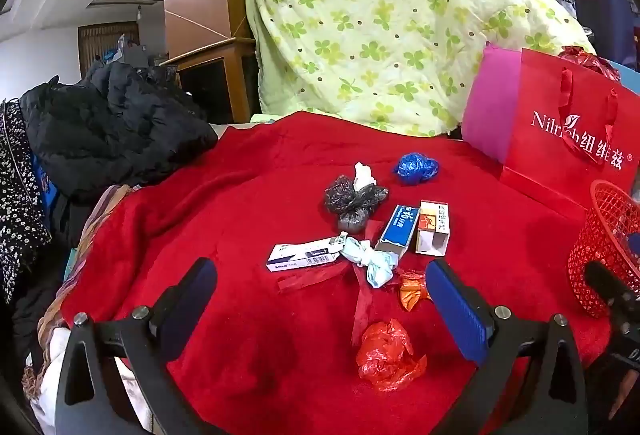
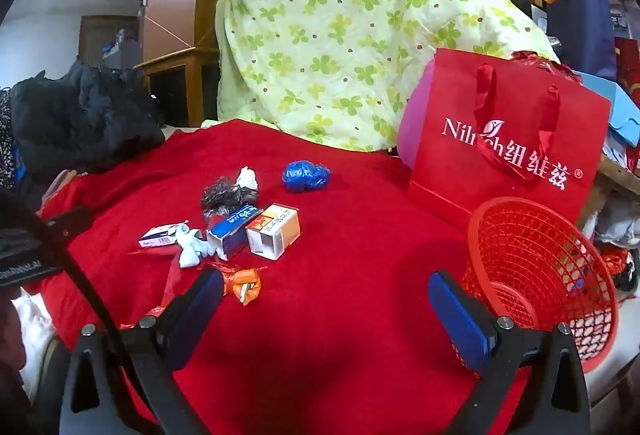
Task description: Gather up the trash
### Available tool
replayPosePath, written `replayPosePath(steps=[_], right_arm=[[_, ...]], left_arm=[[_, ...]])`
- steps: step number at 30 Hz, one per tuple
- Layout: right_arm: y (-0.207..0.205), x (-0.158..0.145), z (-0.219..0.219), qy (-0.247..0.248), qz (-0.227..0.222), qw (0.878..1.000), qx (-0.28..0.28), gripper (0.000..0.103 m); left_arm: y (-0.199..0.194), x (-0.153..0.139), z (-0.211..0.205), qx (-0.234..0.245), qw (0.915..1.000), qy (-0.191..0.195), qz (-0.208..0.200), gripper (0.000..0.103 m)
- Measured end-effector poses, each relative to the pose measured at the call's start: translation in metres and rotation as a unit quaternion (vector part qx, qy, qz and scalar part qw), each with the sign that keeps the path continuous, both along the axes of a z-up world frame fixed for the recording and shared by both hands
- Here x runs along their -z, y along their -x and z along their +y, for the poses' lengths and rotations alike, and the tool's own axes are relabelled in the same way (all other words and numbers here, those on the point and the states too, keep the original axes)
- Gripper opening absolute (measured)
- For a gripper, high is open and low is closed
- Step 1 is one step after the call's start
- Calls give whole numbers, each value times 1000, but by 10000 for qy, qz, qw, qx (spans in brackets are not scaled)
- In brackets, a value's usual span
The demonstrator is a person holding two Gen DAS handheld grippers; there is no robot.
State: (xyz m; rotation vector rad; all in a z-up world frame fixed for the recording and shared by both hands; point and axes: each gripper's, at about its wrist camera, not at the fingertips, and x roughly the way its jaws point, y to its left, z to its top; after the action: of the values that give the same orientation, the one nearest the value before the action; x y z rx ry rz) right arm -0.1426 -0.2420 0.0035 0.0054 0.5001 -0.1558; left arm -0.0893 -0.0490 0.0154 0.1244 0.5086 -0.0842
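Nearest to the cameras, the left gripper [image 1: 320,299] and the right gripper [image 2: 326,309] are both held with their blue-padded jaws spread as wide as they go, and nothing is gripped between either pair; both are tilted down toward the red plush blanket [image 1: 224,203], which suggests a first pick is being lined up rather than carried out. Just ahead of the left gripper a crumpled red plastic wrapper [image 1: 386,355] is seen, with a thin red ribbon strip [image 1: 362,299] running up from it. A little farther on lie a crumpled orange foil wrapper [image 2: 242,285], a knotted pale-blue plastic scrap [image 1: 370,263] and a flat white-and-navy cardboard box [image 1: 302,255], the scrap resting against the box end. Behind these, a blue-and-white carton [image 1: 398,231] and a white-and-orange carton [image 1: 434,233] are laid side by side, both apparently empty. Farther still are a knotted grey plastic bag [image 1: 352,203] with a white tissue wad [image 1: 364,173] at its top, and a crumpled blue plastic ball [image 1: 416,167] set apart. The trash is thus gathered mid-blanket, within reach of both tools. A red mesh plastic basket [image 2: 540,275] is stood at the right edge, beside the right gripper, probably as the bin. Beyond stand a red paper gift bag [image 2: 508,151] and a green clover-print quilt [image 1: 384,15].
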Motion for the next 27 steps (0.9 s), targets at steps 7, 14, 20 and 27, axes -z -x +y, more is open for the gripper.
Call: replayPosePath(steps=[7, 14, 20, 27], right_arm=[[7, -22, 1, -122, 70, 9999, -47, 103], [9, -31, 7, -36, -7, 9999, -110, 103], [8, -29, 10, -3, -1, 9999, -161, 103], [3, -27, 15, 141, 213, 9996, -134, 103]], left_arm=[[5, -6, 4, 2, 9999, 14, -111, 103], [6, -7, 6, -2, 9999, 23, -135, 103], [5, -6, 7, -1, 9999, 34, -103, 103], [2, -4, 8, 11, 10000, 38, -54, 103]])
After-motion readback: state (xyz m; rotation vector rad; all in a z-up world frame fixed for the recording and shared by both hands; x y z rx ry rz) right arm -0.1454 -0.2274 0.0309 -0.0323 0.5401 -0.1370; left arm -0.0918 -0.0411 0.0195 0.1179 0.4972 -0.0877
